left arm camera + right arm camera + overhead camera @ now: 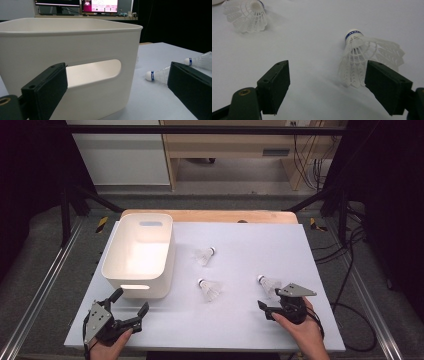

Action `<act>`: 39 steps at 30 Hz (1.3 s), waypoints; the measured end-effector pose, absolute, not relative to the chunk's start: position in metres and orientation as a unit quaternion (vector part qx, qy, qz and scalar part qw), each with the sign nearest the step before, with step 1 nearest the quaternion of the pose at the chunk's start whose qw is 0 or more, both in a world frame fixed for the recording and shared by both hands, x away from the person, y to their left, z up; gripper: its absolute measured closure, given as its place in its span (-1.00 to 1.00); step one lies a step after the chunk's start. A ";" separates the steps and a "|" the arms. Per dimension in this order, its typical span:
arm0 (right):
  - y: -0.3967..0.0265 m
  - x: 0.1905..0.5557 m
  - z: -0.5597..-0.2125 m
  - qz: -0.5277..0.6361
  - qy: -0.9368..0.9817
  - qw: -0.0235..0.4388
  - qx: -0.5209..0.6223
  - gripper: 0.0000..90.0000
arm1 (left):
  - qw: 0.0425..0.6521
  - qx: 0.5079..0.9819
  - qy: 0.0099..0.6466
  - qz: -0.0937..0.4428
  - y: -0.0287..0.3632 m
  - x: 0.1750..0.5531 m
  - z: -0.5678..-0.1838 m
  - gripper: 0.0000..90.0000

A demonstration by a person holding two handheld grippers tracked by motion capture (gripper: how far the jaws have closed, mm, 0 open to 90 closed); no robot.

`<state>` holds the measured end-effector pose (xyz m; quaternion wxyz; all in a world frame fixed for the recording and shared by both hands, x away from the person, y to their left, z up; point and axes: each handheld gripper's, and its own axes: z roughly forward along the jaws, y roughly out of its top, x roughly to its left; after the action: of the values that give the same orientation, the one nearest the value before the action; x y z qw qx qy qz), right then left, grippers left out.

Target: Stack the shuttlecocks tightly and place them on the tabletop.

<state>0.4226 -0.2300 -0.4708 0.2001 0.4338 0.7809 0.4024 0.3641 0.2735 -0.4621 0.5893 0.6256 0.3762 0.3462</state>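
So the right gripper (270,309) sits near the front right corner of the white table (240,330), jaws spread wide with nothing pinched. The nearest shuttlecock (268,283) lies on its side just past them; in the right gripper view it (362,58) sits against the right-hand jaw, not centred in the gap.

Handling-wise this thing looks about as light as it gets. The plastic skirt is springy mesh, so I'd guess a hard squeeze just folds it and it pops out sideways. The round cork end with the blue band is the stiff bit and probably the safest place to grab, or low on the skirt right next to it. It'll likely skid if nudged.

Two more shuttlecocks (210,289) (205,255) lie mid-table, and the white bin (120,280) sits toward the back left. The left gripper (130,311) rests near the front left corner, jaws wide, empty.
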 end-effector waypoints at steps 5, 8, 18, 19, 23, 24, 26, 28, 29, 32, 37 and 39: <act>-0.223 0.427 -0.473 0.385 0.790 0.196 0.435 -0.45 | 0.590 0.622 0.380 0.347 0.276 0.364 -0.462 -0.94; -0.221 0.431 -0.474 0.376 0.790 0.200 0.441 -0.34 | 0.589 0.623 0.378 0.349 0.276 0.363 -0.462 -0.94; -0.218 0.450 -0.477 0.345 0.792 0.211 0.456 0.22 | 0.589 0.622 0.379 0.350 0.276 0.363 -0.462 -0.94; -0.219 0.451 -0.477 0.347 0.791 0.213 0.457 0.28 | 0.589 0.621 0.380 0.351 0.277 0.363 -0.462 -0.94; -0.220 0.456 -0.476 0.340 0.795 0.218 0.452 0.73 | 0.589 0.619 0.382 0.352 0.278 0.363 -0.462 -0.93; -0.220 0.456 -0.475 0.340 0.796 0.216 0.452 0.86 | 0.589 0.619 0.382 0.352 0.278 0.363 -0.462 -0.93; -0.221 0.454 -0.473 0.345 0.795 0.219 0.448 0.97 | 0.588 0.619 0.382 0.354 0.278 0.363 -0.461 -0.93; -0.220 0.450 -0.469 0.353 0.795 0.219 0.442 1.00 | 0.588 0.619 0.381 0.355 0.278 0.363 -0.461 -0.93; -0.219 0.446 -0.466 0.356 0.797 0.219 0.436 1.00 | 0.588 0.619 0.382 0.354 0.278 0.363 -0.461 -0.93; -0.211 0.436 -0.461 0.371 0.798 0.212 0.425 1.00 | 0.588 0.620 0.383 0.351 0.278 0.364 -0.462 -0.93; -0.188 0.423 -0.456 0.393 0.808 0.187 0.398 1.00 | 0.588 0.620 0.384 0.350 0.278 0.365 -0.462 -0.93; -0.178 0.421 -0.455 0.397 0.813 0.180 0.386 1.00 | 0.588 0.620 0.385 0.349 0.278 0.365 -0.462 -0.93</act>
<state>0.4207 -0.1779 -0.4552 0.1805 0.3861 0.8127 0.3973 0.3648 0.2776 -0.4624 0.5879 0.6199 0.3848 0.3494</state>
